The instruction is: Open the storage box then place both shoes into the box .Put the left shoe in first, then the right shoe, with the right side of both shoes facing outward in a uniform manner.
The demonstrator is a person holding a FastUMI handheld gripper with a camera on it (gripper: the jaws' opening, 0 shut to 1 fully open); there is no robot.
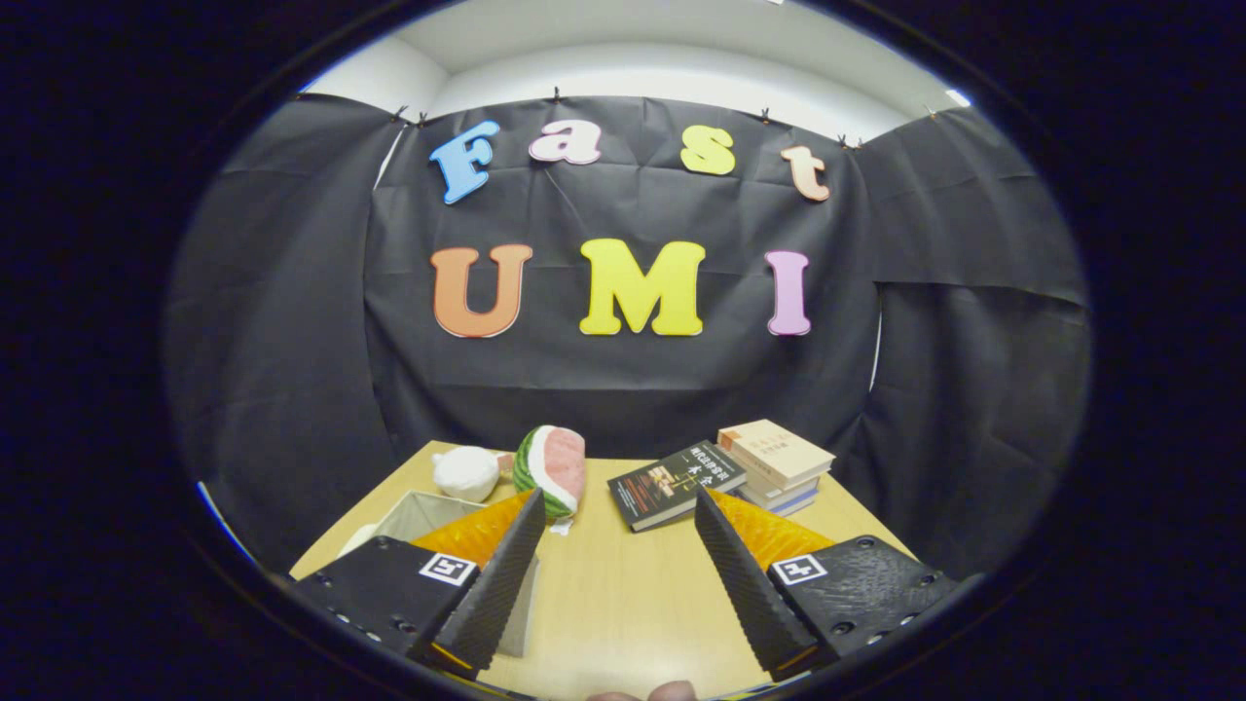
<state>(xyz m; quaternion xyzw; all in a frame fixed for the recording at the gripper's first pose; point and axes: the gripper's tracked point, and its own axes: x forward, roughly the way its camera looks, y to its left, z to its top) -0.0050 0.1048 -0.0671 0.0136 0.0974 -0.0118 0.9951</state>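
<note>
**Fingers spread, box barely in reach, no shoes in sight**

Gripper (617,516) held above the table (623,594), both fingers wide apart with bare tabletop between them, pinching nothing. Tilted level and looking across the table toward the wall, probably a waiting pose ahead of step 1, opening the box.

Box (419,514) low beside the left finger, partly hidden behind it: pale walls, 1 corner and a stretch of rim on show. Lid or flap state impossible to tell from here. Likely set close to the near edge for easy reach.

Just beyond the left fingertip, a watermelon-slice plush (553,467) leaning upright, with a white plush (465,472) touching or nearly touching it on its far side. Beyond the right fingertip, a dark book (677,484) lying flat, and past that a stack of books (779,465), about 3 high. All of it clutter, well clear of the gap between the fingers.

A fingertip of the holder (672,692) at the very base, behind the fingers.

Next move, as a guess: swing left and down toward the box rim.
</note>
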